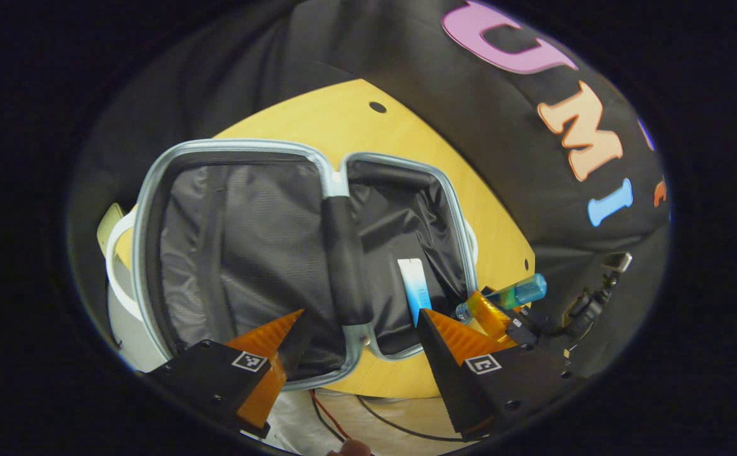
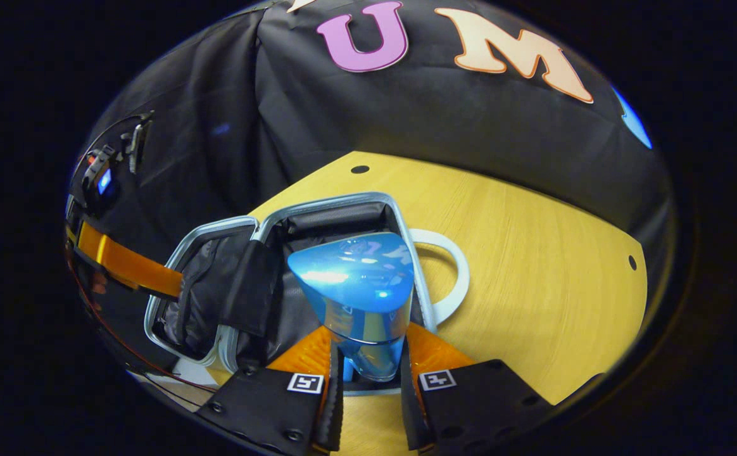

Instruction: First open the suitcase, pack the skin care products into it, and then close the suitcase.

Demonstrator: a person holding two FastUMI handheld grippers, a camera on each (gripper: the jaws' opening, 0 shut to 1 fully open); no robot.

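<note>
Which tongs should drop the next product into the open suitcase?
Right. The right tongs already grip the blue bottle above the suitcase; the left tongs are open and hold nothing.

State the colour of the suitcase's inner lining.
Dark grey lining, best in the left gripper view.
</note>
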